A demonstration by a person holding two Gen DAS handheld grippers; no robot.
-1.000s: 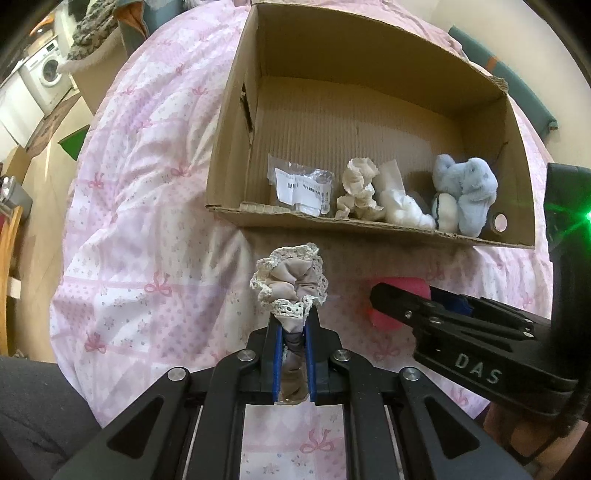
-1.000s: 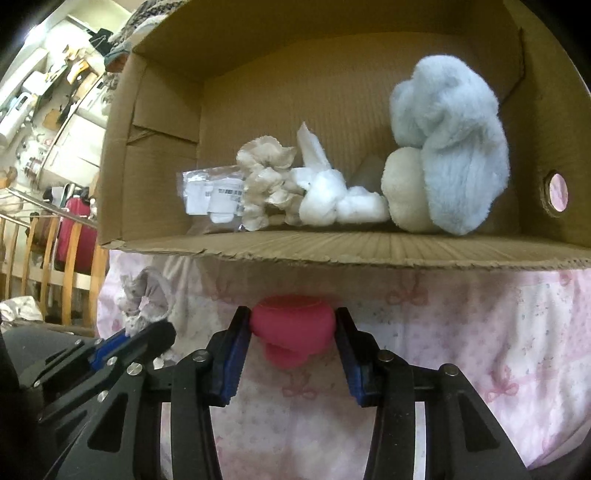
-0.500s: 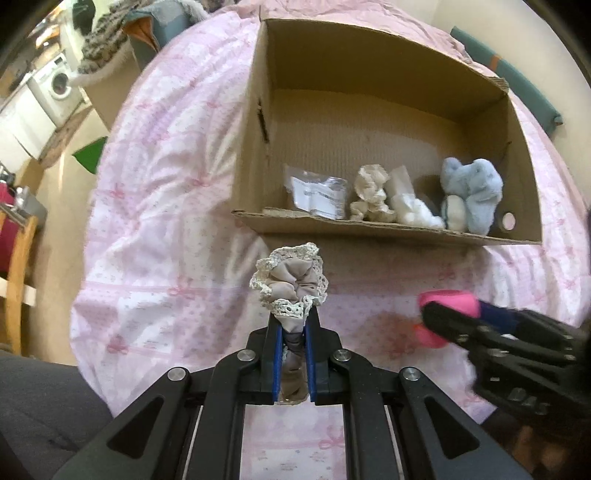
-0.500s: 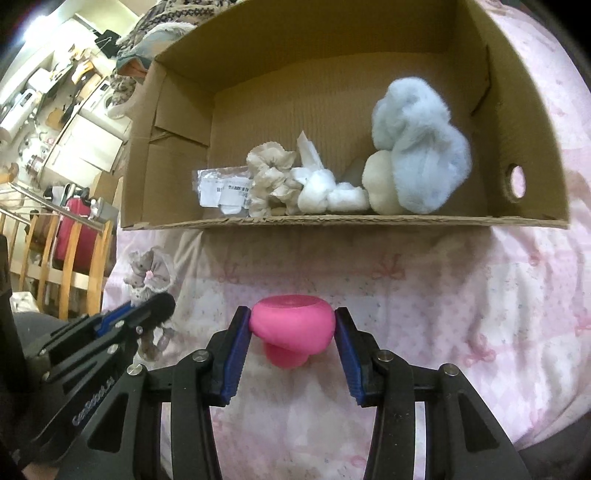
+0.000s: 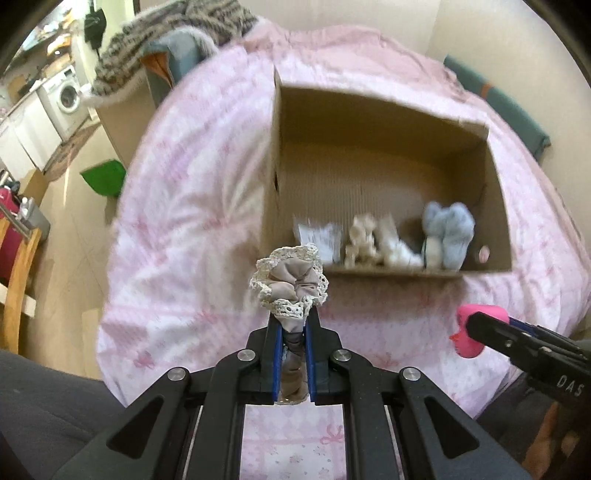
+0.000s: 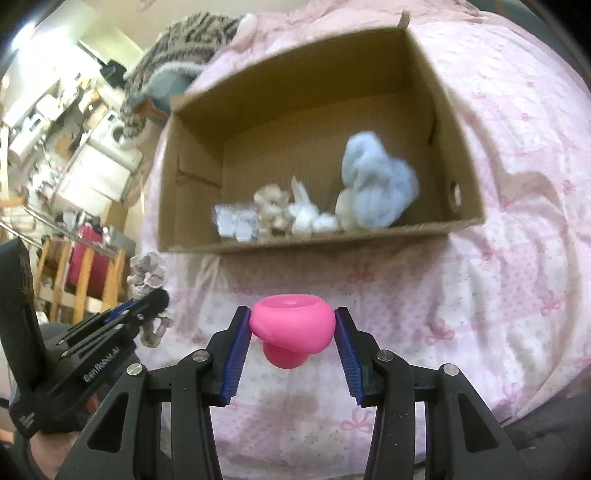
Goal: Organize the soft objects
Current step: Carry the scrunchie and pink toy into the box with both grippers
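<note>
My left gripper (image 5: 292, 325) is shut on a beige lace-trimmed scrunchie (image 5: 290, 282), held above the pink bedspread in front of the cardboard box (image 5: 495, 177). My right gripper (image 6: 291, 325) is shut on a pink soft mushroom-shaped toy (image 6: 291, 328), also in front of the box (image 6: 436, 96). The toy shows at the right of the left wrist view (image 5: 471, 330); the scrunchie shows at the left of the right wrist view (image 6: 147, 275). Inside the box lie a blue plush (image 6: 376, 184), white soft pieces (image 6: 306, 214), a beige scrunchie (image 6: 271, 208) and a clear packet (image 6: 236, 221).
The box sits on a bed with a pink bow-print cover (image 5: 192, 206). A wooden chair (image 5: 18, 280) and floor lie to the left, a washing machine (image 5: 68, 98) beyond. A striped blanket pile (image 5: 177, 33) lies behind the bed.
Both grippers have pulled back and up from the box, which now looks smaller and farther. Each still holds its object. The right gripper has drifted right in the left view.
</note>
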